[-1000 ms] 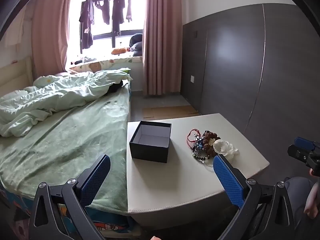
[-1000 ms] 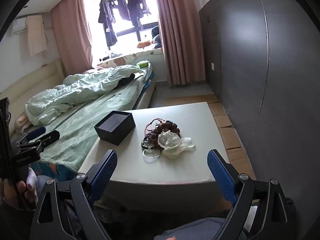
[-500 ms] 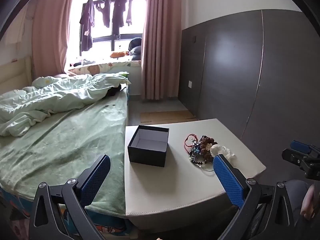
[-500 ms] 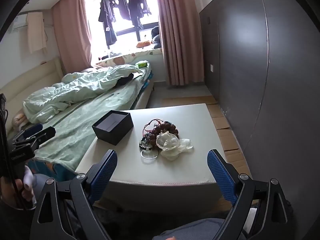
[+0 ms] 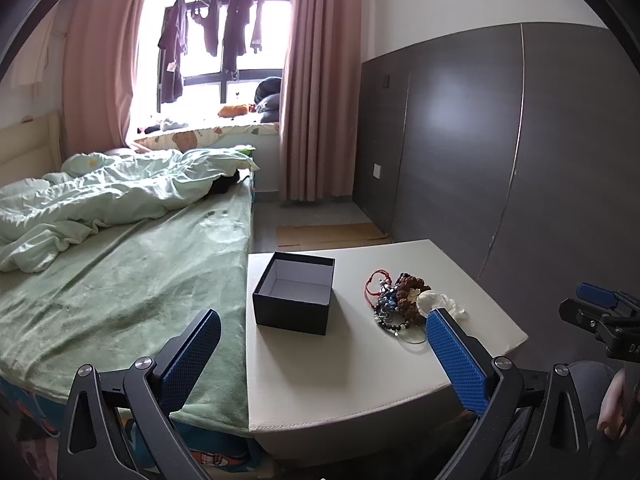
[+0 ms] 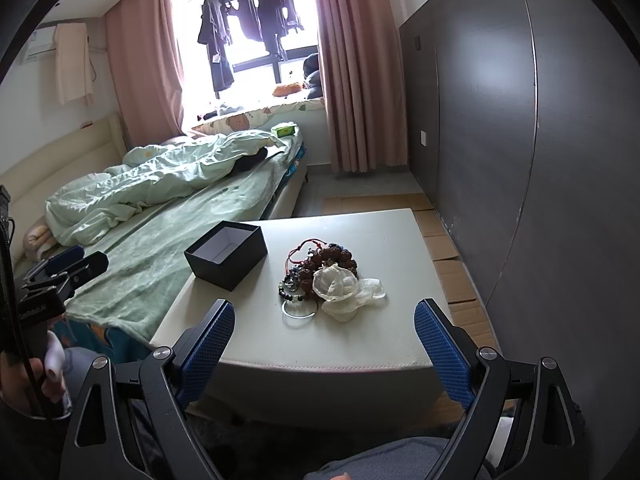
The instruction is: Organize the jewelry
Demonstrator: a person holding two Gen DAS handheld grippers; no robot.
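Both hand-held grippers (image 5: 320, 344) (image 6: 324, 336), spread wide and empty, have backed farther from the table (image 6: 360, 344).

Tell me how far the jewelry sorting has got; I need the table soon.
Nothing looks done yet: the open black cardboard box shows a bare pale interior. Nothing is in hand: the left gripper and right gripper are both open and off the white table. Left to do: the whole tangled pile of beaded bracelets, with its crumpled white pouch.
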